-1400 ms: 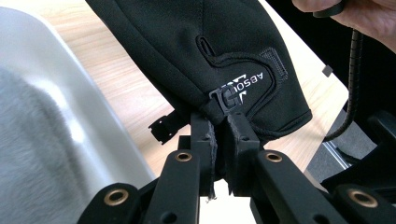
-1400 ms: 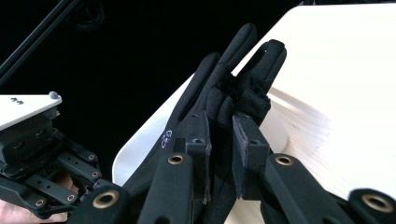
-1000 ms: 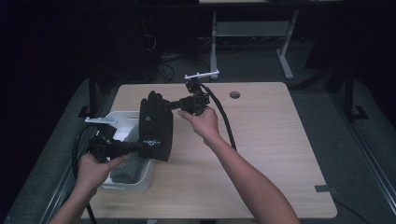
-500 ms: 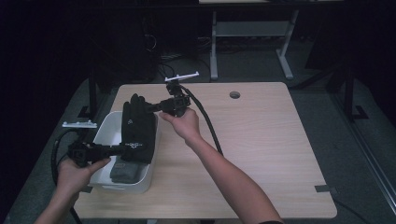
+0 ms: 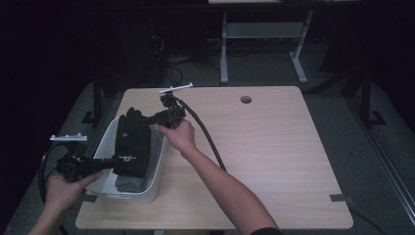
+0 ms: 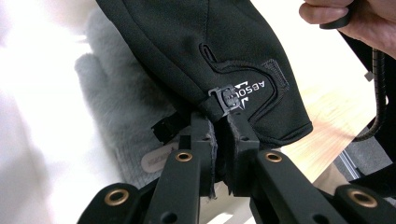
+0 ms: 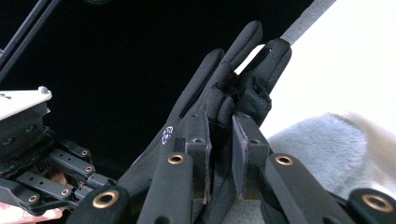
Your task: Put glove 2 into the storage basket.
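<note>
Black glove (image 5: 132, 142) held over the white bin (image 5: 157, 169) at the table's left edge, stretched between both tools. Left gripper (image 6: 217, 122) is clamped on its cuff, right gripper (image 7: 219, 122) on its fingertips. Risk: uneven release could drape it over the rim. Grey glove (image 6: 114, 105) already lies inside, crowding the space.

Black glove (image 6: 196, 51): we see smooth, matt stretch cloth with stitched seams and a glossy white printed logo.
Grey glove (image 6: 121, 107): soft, fuzzy fleece, matt.
Bin (image 5: 155, 169): smooth white plastic with a slight sheen.
Table (image 5: 274, 152): pale wood-grain top, smooth and matt.
Left gripper (image 6: 218, 122): we see matt black plastic arms with shiny brass-coloured rivets.
</note>
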The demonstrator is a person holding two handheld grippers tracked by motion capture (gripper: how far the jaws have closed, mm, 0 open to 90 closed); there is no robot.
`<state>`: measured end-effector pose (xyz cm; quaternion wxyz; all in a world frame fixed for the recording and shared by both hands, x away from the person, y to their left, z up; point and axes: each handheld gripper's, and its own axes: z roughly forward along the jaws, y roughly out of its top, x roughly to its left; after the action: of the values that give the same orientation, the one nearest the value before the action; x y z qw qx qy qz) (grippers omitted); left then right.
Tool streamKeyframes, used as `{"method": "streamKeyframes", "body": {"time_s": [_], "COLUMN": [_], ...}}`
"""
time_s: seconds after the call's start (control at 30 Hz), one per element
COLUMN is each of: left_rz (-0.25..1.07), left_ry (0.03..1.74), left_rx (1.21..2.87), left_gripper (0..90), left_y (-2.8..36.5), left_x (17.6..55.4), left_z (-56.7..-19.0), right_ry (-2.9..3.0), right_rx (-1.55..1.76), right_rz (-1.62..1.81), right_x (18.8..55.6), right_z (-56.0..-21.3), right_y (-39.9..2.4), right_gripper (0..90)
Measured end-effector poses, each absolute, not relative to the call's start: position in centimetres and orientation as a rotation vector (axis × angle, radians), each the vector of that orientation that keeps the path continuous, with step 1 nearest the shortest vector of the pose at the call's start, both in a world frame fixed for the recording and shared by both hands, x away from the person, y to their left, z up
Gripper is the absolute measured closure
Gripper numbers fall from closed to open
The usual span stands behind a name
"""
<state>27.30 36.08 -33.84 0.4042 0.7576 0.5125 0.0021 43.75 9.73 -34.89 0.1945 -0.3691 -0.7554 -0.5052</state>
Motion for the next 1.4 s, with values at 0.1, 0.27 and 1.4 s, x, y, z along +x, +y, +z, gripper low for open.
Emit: {"method": "streamKeyframes", "body": {"time_s": [0.1, 0.27, 1.4], "left_rz": [-0.012, -0.023, 0.020], "left_ry": [1.311, 1.322, 1.356], "left_rx": [1.908, 1.909, 1.862], "left_gripper": [83.7, 83.7, 66.7], "left_y": [36.3, 36.7, 37.1], "left_x": [27.2, 27.0, 27.6], "left_z": [-34.5, -35.1, -34.2], "right_ry": [-2.121, -2.139, -2.154], "right_rx": [-1.033, -1.041, -1.093], "right_rz": [-1.391, -1.357, -1.324], "right_x": [43.8, 43.6, 44.1], "right_z": [-35.7, -36.5, -37.3], "right_y": [10.2, 10.5, 8.3], "right_gripper": [78.1, 78.0, 58.3]}}
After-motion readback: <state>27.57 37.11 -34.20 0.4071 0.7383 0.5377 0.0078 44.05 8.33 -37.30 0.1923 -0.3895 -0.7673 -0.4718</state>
